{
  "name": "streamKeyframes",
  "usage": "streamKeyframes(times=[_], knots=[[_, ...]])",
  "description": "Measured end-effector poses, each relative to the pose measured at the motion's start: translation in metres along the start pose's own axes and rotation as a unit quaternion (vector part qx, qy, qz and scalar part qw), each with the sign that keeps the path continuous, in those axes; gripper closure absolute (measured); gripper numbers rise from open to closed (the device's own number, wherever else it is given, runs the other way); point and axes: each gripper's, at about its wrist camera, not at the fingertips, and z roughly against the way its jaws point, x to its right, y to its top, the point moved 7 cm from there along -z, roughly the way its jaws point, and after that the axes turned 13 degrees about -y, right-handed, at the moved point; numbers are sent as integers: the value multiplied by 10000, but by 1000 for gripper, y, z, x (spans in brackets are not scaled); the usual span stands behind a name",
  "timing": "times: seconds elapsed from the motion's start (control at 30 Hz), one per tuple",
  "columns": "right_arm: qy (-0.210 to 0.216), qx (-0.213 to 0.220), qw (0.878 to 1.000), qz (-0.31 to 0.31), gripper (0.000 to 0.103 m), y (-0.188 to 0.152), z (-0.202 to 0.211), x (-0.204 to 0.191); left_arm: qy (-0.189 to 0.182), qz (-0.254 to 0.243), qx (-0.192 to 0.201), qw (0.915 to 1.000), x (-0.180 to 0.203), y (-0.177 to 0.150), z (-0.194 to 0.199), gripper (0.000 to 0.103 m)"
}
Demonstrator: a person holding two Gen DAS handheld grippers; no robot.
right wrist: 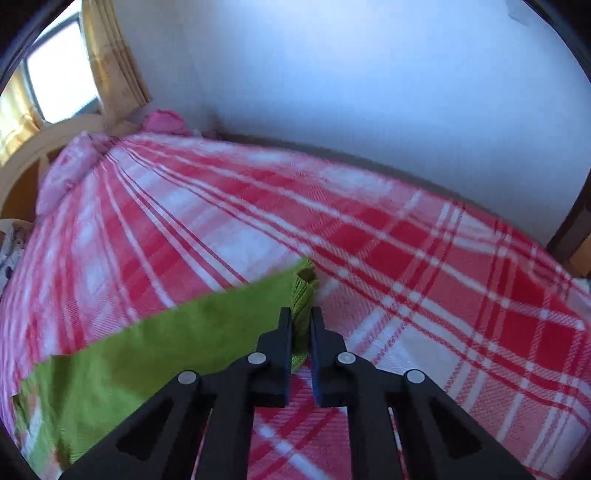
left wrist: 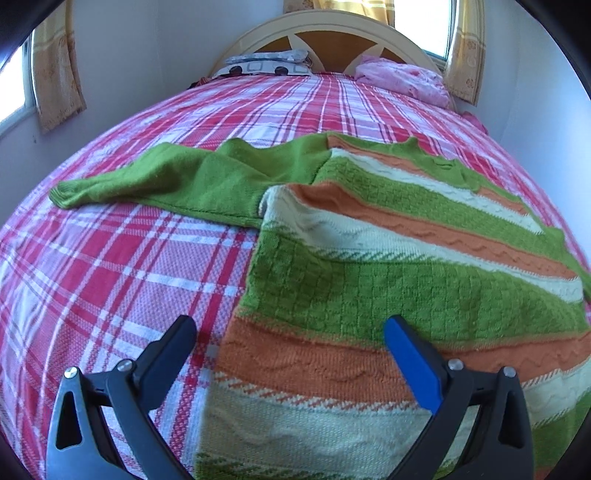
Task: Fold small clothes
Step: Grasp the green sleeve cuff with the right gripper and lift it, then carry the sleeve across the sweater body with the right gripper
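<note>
A small knitted sweater [left wrist: 388, 258] with green, orange and cream stripes lies on the red plaid bedspread [left wrist: 110, 280]. Its left green sleeve [left wrist: 155, 181] stretches out to the left. My left gripper [left wrist: 291, 328] is open and empty, hovering over the sweater's lower left edge. My right gripper [right wrist: 301, 314] is shut on the ribbed cuff of the other green sleeve [right wrist: 147, 343] and holds it lifted above the bedspread [right wrist: 424, 288]; the sleeve trails down to the lower left. The right wrist view is blurred by motion.
A headboard [left wrist: 325, 29] stands at the far end, with a patterned pillow [left wrist: 266, 66] and a pink bundle [left wrist: 402, 79] before it. White walls [right wrist: 369, 92] flank the bed, with curtained windows [left wrist: 55, 66] beside it.
</note>
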Motion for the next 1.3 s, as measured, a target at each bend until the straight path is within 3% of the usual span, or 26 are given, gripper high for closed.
streamKeyframes(times=[0.13, 0.3, 0.43, 0.6, 0.83, 0.97, 1.2, 1.3], knots=[[502, 413, 9978, 153, 95, 18, 58, -29, -43, -4, 37, 10000, 3, 0, 0, 0], [1413, 842, 9834, 766, 95, 19, 149, -108, -119, -53, 75, 9999, 5, -1, 1, 0], [2236, 1067, 9577, 1468, 95, -16, 225, -196, -260, 42, 147, 9995, 3, 0, 3, 0], [3320, 790, 9148, 2161, 95, -102, 286, -311, -336, 93, 202, 9992, 2, 0, 4, 0], [3690, 270, 8801, 2977, 95, -248, 284, -432, -495, 196, 272, 9982, 0, 1, 7, 0], [3691, -31, 8709, 3245, 95, -301, 267, -456, -524, 207, 287, 9980, 0, 1, 7, 0], [4239, -630, 8376, 3388, 91, -343, 245, -468, -548, 235, 320, 9977, 0, 1, 8, 0], [4586, -1433, 8039, 3506, 90, -369, 240, -477, -578, 259, 308, 9975, -1, 1, 7, 0]])
